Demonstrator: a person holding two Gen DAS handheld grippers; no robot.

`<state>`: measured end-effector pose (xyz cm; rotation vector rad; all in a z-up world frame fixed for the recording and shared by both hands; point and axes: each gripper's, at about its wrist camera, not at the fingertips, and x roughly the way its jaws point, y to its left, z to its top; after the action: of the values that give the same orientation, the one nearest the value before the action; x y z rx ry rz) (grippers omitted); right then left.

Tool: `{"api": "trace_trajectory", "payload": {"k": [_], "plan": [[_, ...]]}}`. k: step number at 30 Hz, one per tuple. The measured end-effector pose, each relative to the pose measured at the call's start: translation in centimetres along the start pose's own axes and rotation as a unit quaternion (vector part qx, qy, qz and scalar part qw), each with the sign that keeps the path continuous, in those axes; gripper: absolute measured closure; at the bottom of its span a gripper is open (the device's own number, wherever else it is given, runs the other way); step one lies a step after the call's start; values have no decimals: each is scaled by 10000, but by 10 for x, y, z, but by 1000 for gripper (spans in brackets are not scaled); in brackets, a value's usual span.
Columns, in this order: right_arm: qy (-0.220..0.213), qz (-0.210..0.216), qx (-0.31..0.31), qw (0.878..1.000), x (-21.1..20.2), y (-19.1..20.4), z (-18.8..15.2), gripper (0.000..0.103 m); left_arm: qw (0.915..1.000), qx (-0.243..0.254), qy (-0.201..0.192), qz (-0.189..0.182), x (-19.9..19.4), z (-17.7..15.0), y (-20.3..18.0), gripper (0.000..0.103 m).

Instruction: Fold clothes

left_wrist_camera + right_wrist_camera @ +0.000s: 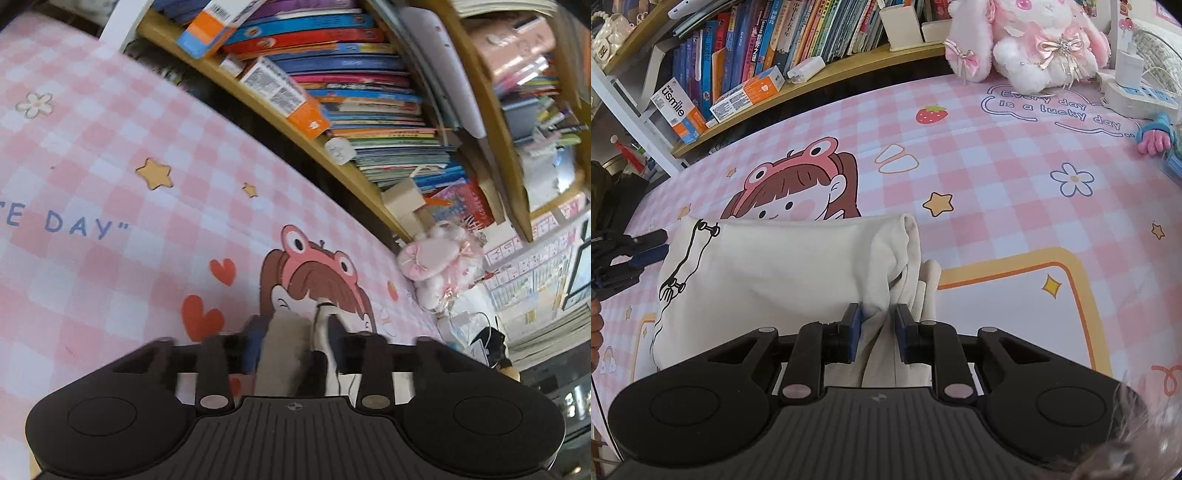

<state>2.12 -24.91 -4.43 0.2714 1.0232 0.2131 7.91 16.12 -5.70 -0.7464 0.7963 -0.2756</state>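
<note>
A cream garment [768, 273] is lying partly folded on the pink checked cloth [997, 177], below the bookshelf [820, 79]. The right gripper [879, 325] is clenching a bunched edge; the left gripper [295, 343] is pinching pale fabric at the opposite side. Judging by the loose, uneven folds, folding is only midway, with final folds remaining

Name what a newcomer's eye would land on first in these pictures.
The cream garment lies mid-table on the pink checked cloth, bunched between the right tool's fingers. Behind it sits a plush bunny by the far edge, beside a crammed bookshelf.
</note>
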Motion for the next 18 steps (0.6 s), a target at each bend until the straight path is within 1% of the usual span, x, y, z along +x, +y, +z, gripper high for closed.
{"api": "trace_trajectory", "payload": {"k": [1, 3, 5, 6, 7, 9, 10, 12, 16, 18], "plan": [[-2, 8, -3, 10000, 0, 0, 0, 85, 10000, 38, -3, -20, 2, -1, -3, 53], [-4, 26, 1, 10000, 0, -1, 0, 85, 9999, 103, 70, -37, 9, -3, -9, 53], [-6, 44, 2, 10000, 0, -2, 0, 85, 9996, 221, 142, 59, 20, -5, -14, 54], [-9, 53, -4, 10000, -1, -2, -1, 85, 9994, 285, 173, 114, 26, -6, -17, 57], [-11, 64, -8, 10000, -1, -2, -1, 85, 9994, 227, 171, 199, 29, -6, -16, 67], [-16, 87, -9, 10000, -1, -3, -1, 85, 9991, -23, 131, 403, 34, -3, -9, 81], [-19, 97, -9, 10000, -1, -3, -1, 85, 9986, -149, 112, 505, 36, -1, -6, 82], [-18, 118, -12, 9999, 0, -4, -1, 85, 9972, -487, 82, 565, 38, 2, 5, 81], [-14, 156, -26, 9999, 0, -5, -1, 85, 9952, -460, -145, 850, 25, 5, 10, 82], [-18, 184, -21, 9998, 0, -6, -1, 85, 9962, -465, -288, 679, 12, 5, 10, 81]]}}
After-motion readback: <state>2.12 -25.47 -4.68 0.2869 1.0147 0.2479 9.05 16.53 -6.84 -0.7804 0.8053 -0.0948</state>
